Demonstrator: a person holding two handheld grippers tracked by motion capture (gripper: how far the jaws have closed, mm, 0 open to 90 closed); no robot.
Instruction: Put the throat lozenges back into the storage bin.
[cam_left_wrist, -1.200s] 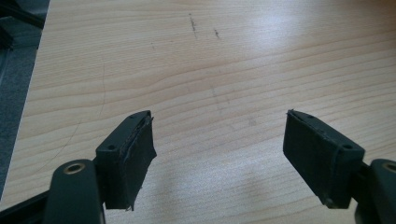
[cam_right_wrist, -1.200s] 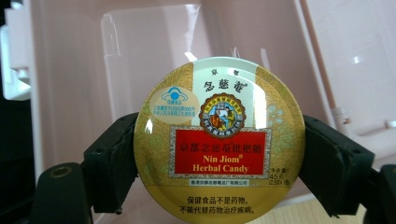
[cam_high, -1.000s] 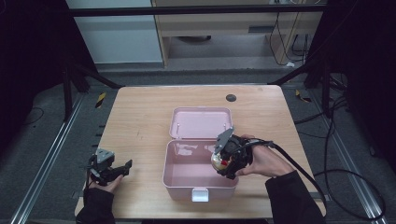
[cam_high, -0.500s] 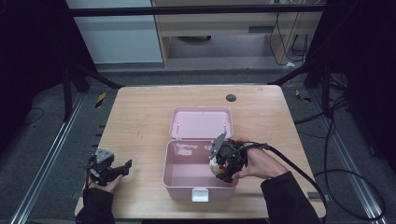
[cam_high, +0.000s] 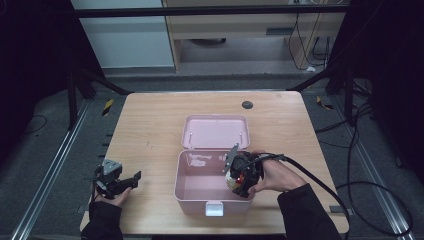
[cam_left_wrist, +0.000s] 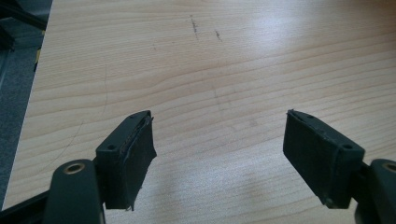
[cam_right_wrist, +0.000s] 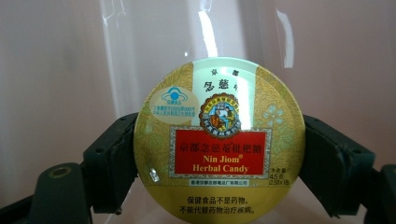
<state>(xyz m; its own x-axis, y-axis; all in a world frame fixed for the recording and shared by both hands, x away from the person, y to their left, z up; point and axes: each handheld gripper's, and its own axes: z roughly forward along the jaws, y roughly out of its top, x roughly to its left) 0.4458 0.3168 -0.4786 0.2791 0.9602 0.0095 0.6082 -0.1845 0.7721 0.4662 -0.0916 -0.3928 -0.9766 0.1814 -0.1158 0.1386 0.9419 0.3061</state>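
A round gold candy tin (cam_right_wrist: 219, 140) with a red label is clamped between the jaws of my right gripper (cam_right_wrist: 219, 158), which is shut on it. In the high view that right gripper (cam_high: 239, 175) reaches down inside the open pink box (cam_high: 192, 187), with the tin (cam_high: 235, 181) low in the box's right half. The box's lid (cam_high: 215, 131) lies flat behind it. My left gripper (cam_high: 120, 181) rests at the table's front left, jaws wide apart. In the left gripper view the open left gripper (cam_left_wrist: 219, 140) has bare wood between its pads.
The wooden table (cam_high: 150, 120) carries a small dark round spot (cam_high: 247, 105) near its far edge. A white latch (cam_high: 214, 208) sits on the box's front wall. A black cable (cam_high: 320, 180) trails from the right gripper off the table's right side.
My right gripper has moved left and lower into the pink box with the tin. The left gripper has stayed where it was.
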